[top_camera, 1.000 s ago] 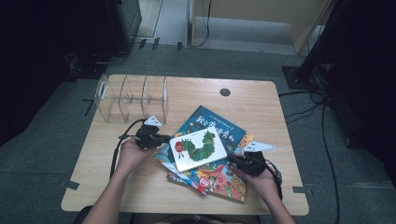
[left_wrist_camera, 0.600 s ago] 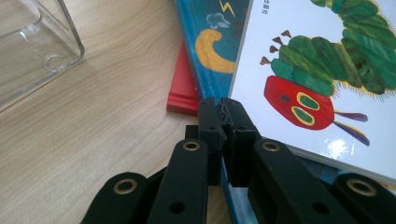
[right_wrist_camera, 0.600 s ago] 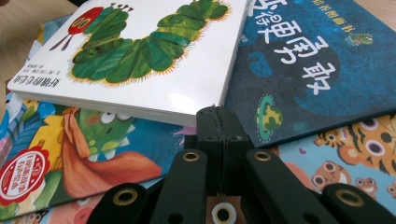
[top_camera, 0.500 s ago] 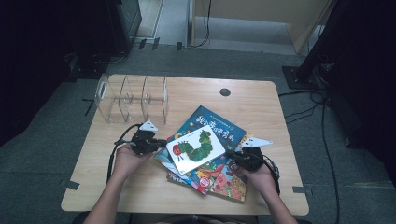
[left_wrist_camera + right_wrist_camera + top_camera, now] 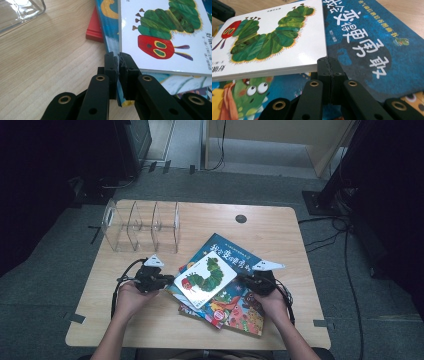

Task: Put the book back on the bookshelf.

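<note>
Fingers [image 5: 110,62] of the L gripper [image 5: 166,281] sit all but closed, a hairline slit between them, nothing pinched as far as I can see. Their tips are at the near-left corner of the caterpillar book [image 5: 206,279]. R gripper [image 5: 246,280] is fully closed and empty, its tips butted against that book's right edge, just under the lip.

Big to small from my seat:
- Table [image 5: 280,227]: wood top, pile of books in the near-middle.
- Clear rack [image 5: 141,226]: far left, upright. Its slots look empty, so I judge no book filed yet.
- Blue book [image 5: 240,257]: flat, pokes out at the far right of the pile.
- Cartoon book [image 5: 240,312]: low in the pile, near right.
- Caterpillar book: on top, flat and skewed, between the two grippers.
- Red book [image 5: 94,30]: just a corner showing under the pile's left side.

Progress, imo: early stage. Both grippers are at the top book's edges, which looks like squeezing or nudging it from both sides, not a grip. Left to do: get hold of it, stand it in the rack, then the rest of the pile.
</note>
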